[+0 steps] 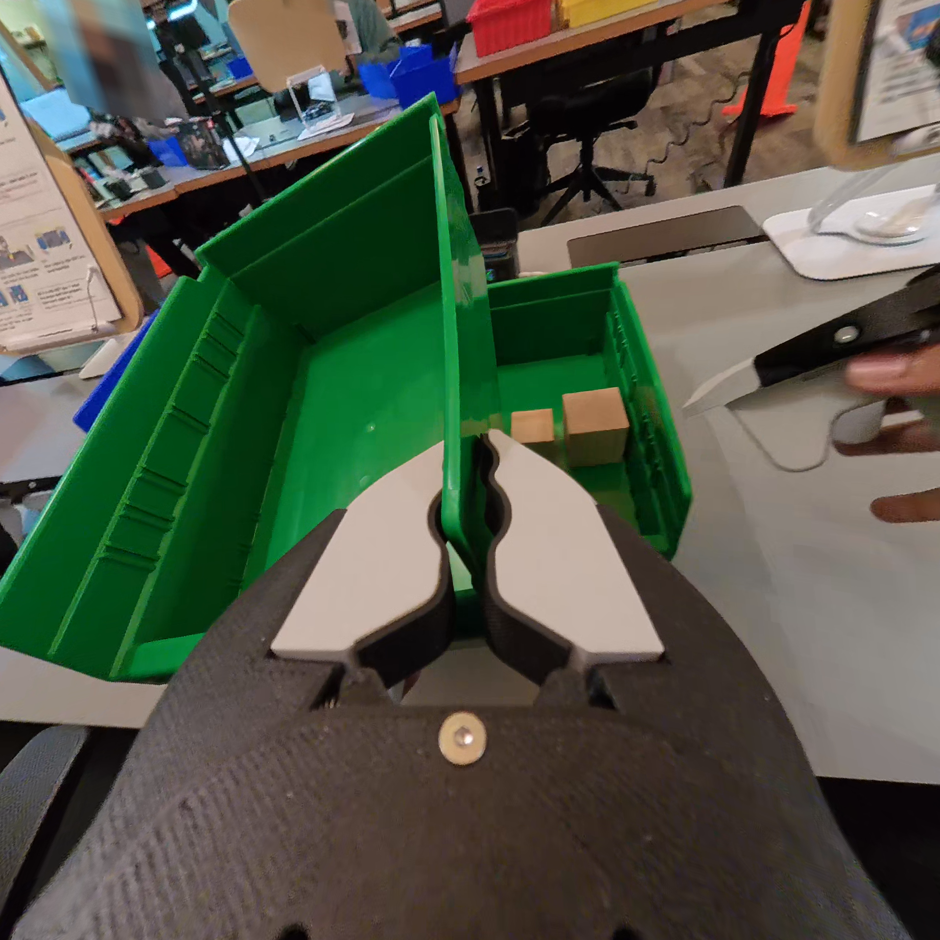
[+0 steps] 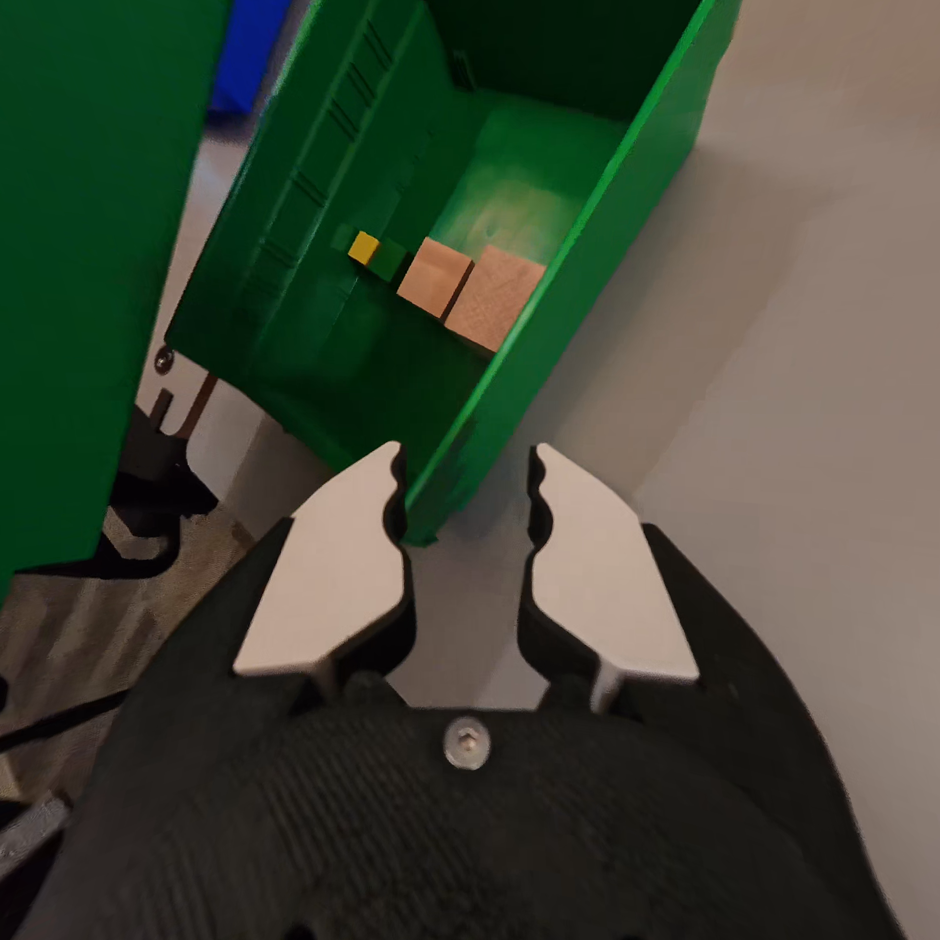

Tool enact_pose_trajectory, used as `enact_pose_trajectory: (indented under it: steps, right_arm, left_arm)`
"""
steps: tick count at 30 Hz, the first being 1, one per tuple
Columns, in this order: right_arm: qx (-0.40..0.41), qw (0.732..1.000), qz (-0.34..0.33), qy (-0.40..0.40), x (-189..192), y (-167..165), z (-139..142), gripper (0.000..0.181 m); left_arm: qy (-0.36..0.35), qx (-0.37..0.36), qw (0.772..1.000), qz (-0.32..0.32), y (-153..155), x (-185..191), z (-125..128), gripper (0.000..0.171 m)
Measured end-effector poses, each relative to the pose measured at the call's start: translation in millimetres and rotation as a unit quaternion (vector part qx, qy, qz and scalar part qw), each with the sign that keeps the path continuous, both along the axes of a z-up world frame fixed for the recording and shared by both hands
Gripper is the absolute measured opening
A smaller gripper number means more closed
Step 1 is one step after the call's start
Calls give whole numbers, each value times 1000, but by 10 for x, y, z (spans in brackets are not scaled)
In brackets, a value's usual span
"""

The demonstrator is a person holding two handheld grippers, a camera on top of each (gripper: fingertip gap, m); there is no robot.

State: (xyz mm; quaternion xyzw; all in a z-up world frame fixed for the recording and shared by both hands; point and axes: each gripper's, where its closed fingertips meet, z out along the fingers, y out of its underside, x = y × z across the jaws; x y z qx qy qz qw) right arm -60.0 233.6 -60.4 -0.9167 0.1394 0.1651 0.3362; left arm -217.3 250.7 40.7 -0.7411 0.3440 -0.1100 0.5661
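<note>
My left gripper (image 1: 468,450) is shut on the right side wall of a large green bin (image 1: 330,244), which is tilted up off the grey table. Beside it on the right stands a smaller green bin (image 1: 549,325) holding two wooden blocks (image 1: 595,432). In the right wrist view this smaller bin (image 2: 585,229) also holds a small yellow cube (image 2: 363,247) and a small green cube (image 2: 389,264) next to the wooden blocks (image 2: 435,282). My right gripper (image 2: 465,452) is open at the bin's near corner, its left finger against the rim. It also shows in the left wrist view (image 1: 712,402), held by a hand.
A blue bin (image 1: 112,376) lies behind the large bin at left, beside a printed sign board (image 1: 51,254). A white stand base (image 1: 839,249) and a dark panel (image 1: 661,234) sit at the table's far right. Desks, chairs and coloured bins stand beyond.
</note>
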Motion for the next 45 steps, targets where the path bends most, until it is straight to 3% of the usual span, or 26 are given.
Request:
enact_pose_trajectory:
  steps: [5, 13, 20, 24, 28, 34, 37, 39, 45]
  right_arm:
    - [69, 998, 3, -5, 502, -764, 270, 54]
    - [129, 985, -106, 50, 1702, -2416, -54, 53]
    - [126, 961, -232, -85, 2875, -3759, -339, 64]
    - [145, 938, -292, -119, 3213, -4352, -362, 66]
    - [192, 910, -354, -95, 3307, -4590, -244, 73]
    - [238, 894, -366, -102, 3278, -4639, -3, 74]
    - [260, 880, -392, -68, 3371, -4760, 28, 72]
    - [256, 875, -408, -52, 3436, -4836, -32, 71]
    - [194, 893, -401, -69, 3459, -4781, -333, 67]
  left_arm:
    - [-19, 16, 998, -57, -327, 311, 286, 6]
    - [13, 43, 982, -184, -1335, 1266, 444, 7]
    - [-7, 17, 950, -313, -2394, 2227, 360, 7]
    - [-13, 8, 930, -367, -2897, 2786, 176, 7]
    - [27, 5, 911, -411, -3346, 3327, -120, 7]
    - [59, -30, 885, -461, -3920, 4024, -645, 7]
    - [72, -47, 874, -478, -4157, 4341, -871, 7]
    - [74, -58, 869, -487, -4294, 4543, -982, 8]
    - [51, -51, 879, -471, -4525, 5068, -1150, 8]
